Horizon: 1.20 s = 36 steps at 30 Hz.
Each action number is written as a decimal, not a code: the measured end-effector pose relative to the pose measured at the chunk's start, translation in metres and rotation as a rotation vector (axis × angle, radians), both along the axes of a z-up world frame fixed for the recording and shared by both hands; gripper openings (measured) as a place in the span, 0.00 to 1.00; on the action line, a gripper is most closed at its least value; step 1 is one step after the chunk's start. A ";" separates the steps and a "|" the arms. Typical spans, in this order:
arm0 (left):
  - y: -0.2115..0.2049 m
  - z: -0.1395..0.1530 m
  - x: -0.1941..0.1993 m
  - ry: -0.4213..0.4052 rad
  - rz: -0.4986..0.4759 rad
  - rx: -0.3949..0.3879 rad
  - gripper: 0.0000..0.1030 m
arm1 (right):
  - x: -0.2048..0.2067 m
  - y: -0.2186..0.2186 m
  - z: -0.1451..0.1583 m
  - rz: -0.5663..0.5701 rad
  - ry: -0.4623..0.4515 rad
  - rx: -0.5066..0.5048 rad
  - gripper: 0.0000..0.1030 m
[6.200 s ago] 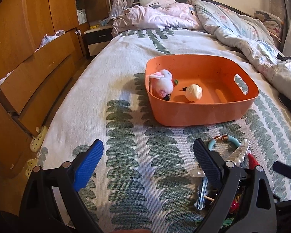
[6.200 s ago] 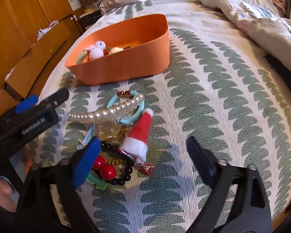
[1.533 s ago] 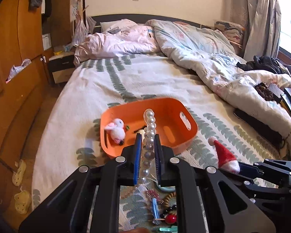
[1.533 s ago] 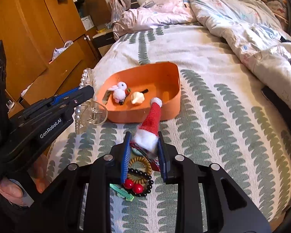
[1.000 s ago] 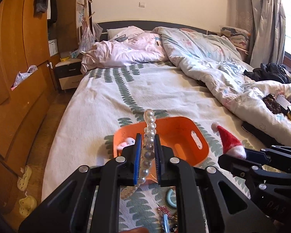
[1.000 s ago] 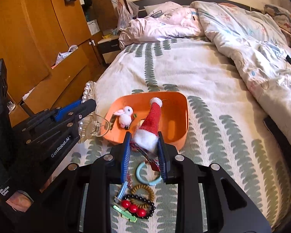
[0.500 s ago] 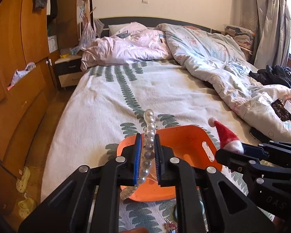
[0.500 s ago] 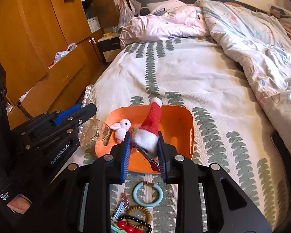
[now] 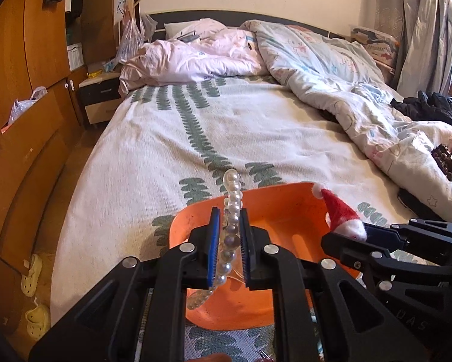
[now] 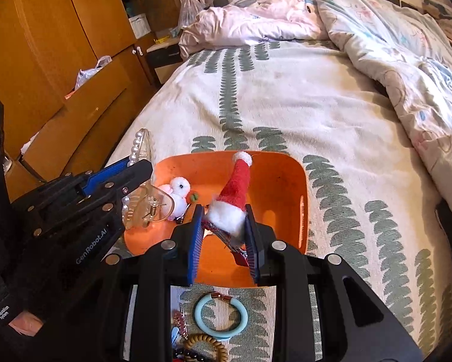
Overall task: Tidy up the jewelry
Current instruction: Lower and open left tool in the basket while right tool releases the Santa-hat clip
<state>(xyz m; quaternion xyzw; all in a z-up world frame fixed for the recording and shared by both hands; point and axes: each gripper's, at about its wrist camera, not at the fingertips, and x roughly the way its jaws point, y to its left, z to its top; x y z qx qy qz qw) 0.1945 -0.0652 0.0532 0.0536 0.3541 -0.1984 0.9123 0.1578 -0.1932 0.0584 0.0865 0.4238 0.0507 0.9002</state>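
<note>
while both tools hang over the orange bin point(image 10: 298, 187) on the bed point(image 10: 286, 96), each has its jaws clamped on one piece. the left gripper point(image 9: 229, 247) pinches a pearl hair clip point(image 9: 230, 232) between its blue pads; seen from the left wrist the row of pearls runs lengthwise along the fingers, its far end pointing up and away past the fingertips, its near end curving down below them. from the right wrist view the clip's clear body and spring hang over the bin's left edge. the right gripper point(image 10: 226, 235) grips a santa hat clip point(image 10: 233, 199) by its white fluffy brim, the red cone standing roughly upright with the pompom tip pointing up and away over the bin's middle. a white plush bunny clip point(image 10: 177, 194) lies inside the bin at its left. on the bedspread just in front of the bin, near the right gripper's base, lie a light blue bangle point(image 10: 221, 316) and a wooden bead bracelet point(image 10: 206, 345).
</note>
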 end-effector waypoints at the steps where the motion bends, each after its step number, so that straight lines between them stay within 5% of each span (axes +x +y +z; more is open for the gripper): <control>1: -0.001 -0.002 0.001 0.005 -0.002 0.002 0.13 | 0.001 0.001 -0.002 -0.001 0.003 -0.003 0.25; 36: -0.005 -0.026 0.010 0.018 0.019 0.051 0.14 | 0.016 0.002 -0.031 -0.006 0.060 -0.043 0.28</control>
